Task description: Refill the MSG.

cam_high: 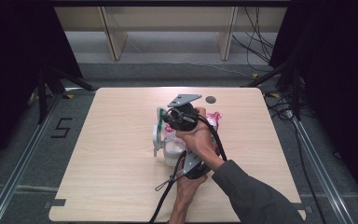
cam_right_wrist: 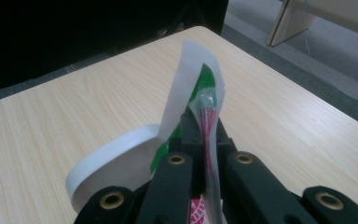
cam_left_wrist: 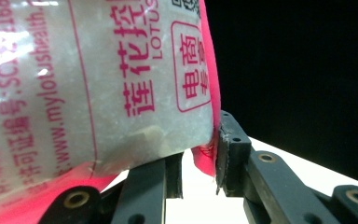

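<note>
While both hands crowd the middle of the table, the right gripper has its jaws pressed fully together on the thin folded top edge of a bag, white and green film with red lines, standing up between the pads. The left gripper sits part open, its jaws clamped across the lower pink corner of the same pouch, clear film with red print and white grains inside. Count: two grippers, one bag, one roll of white tape, one table. The high view gives the layout: bag mid-table between the hands, right gripper on the far side, left gripper nearer the person, tape roll just left of the bag. The left gripper view alone gives the print, the right gripper view the pinched seam.
</note>
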The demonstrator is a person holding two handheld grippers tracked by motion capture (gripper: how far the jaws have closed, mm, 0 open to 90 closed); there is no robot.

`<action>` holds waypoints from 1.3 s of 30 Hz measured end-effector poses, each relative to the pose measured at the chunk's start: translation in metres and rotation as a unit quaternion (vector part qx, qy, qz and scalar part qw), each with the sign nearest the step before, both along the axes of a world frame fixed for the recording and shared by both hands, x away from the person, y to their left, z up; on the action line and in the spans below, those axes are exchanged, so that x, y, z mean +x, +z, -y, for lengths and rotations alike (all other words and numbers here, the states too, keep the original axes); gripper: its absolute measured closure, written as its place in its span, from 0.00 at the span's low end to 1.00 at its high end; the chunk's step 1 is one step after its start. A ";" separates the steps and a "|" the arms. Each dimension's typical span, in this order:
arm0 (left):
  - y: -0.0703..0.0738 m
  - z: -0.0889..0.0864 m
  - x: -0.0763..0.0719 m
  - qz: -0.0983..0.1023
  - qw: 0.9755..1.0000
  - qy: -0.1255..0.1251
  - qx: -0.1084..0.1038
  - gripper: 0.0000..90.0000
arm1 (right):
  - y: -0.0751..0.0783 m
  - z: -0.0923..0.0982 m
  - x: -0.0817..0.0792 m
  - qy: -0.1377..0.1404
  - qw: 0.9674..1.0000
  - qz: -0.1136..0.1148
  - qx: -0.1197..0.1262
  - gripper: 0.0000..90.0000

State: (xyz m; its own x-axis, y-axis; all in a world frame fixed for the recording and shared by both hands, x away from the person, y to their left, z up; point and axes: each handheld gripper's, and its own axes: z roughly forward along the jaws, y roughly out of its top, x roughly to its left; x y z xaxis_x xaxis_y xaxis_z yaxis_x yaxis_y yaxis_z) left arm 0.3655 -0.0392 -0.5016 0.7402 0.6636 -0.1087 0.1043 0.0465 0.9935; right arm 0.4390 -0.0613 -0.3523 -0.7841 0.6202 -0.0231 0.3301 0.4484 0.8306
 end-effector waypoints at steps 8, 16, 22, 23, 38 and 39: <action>0.000 0.000 0.000 0.000 1.000 0.000 0.000 0.83 | -0.002 -0.002 0.000 -0.002 1.000 0.001 0.001 1.00; 0.000 -0.001 0.000 0.003 1.000 0.001 0.005 0.83 | -0.001 0.001 0.002 0.004 1.000 0.005 0.003 1.00; -0.001 0.000 0.001 0.001 1.000 -0.001 0.006 0.83 | -0.004 -0.001 0.002 0.005 1.000 -0.004 -0.003 1.00; -0.001 -0.001 0.001 0.001 1.000 -0.002 0.006 0.83 | -0.005 0.000 0.002 0.007 1.000 -0.003 -0.005 1.00; 0.000 -0.001 0.000 0.002 1.000 -0.002 0.003 0.83 | -0.002 0.000 0.001 -0.002 1.000 -0.007 0.005 1.00; 0.000 -0.001 0.000 0.002 1.000 -0.002 0.003 0.83 | -0.002 -0.001 0.001 -0.005 1.000 -0.005 0.008 1.00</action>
